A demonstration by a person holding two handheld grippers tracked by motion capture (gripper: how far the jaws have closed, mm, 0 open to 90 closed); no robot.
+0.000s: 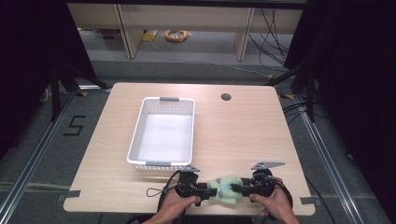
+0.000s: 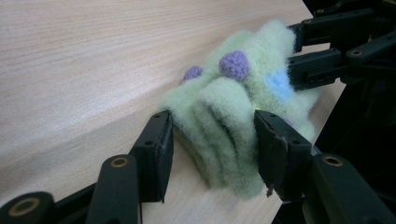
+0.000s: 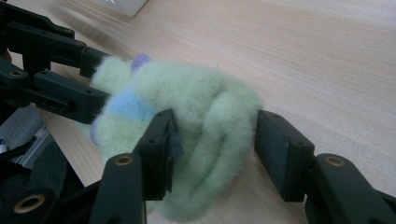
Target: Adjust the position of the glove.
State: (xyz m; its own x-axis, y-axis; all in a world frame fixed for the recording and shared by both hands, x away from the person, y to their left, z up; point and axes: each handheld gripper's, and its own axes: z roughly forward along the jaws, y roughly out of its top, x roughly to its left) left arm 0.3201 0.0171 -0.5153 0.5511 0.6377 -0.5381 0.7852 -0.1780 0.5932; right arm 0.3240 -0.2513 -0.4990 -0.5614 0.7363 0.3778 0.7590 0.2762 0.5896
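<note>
Left gripper (image 2: 212,140): jaws set on either side of one end of the plush toy (image 2: 233,116), both pads pressed into the pale green pile, which bulges between them, so a firm pinch. Right gripper (image 3: 212,144): jaws bracket the opposite end of the toy (image 3: 187,130); the near pad sinks into the fluff, the far pad looks touching or just shy of it, so I cannot tell whether this grip has fully closed. From above, the two grippers (image 1: 198,189) (image 1: 238,188) point at each other with the toy (image 1: 225,189) stretched between them, the hands (image 1: 175,205) (image 1: 275,203) behind each. The toy is soft green with purple bumps and a blue patch, lying on the table (image 1: 243,135) at its near edge. Taking the white basket (image 1: 135,140) as landmark: the toy sits just beyond the basket's near short wall, toward the person and a little to the right; basket looks empty. Judgement: the step in hand is a two-handed grip ahead of a lift, likely toward the basket. To do it well, close the right jaws until the pile compresses as on the left, raise both together and level, keep the spacing steady so the plush neither sags nor tears free, and clear the basket rim before lowering.
</note>
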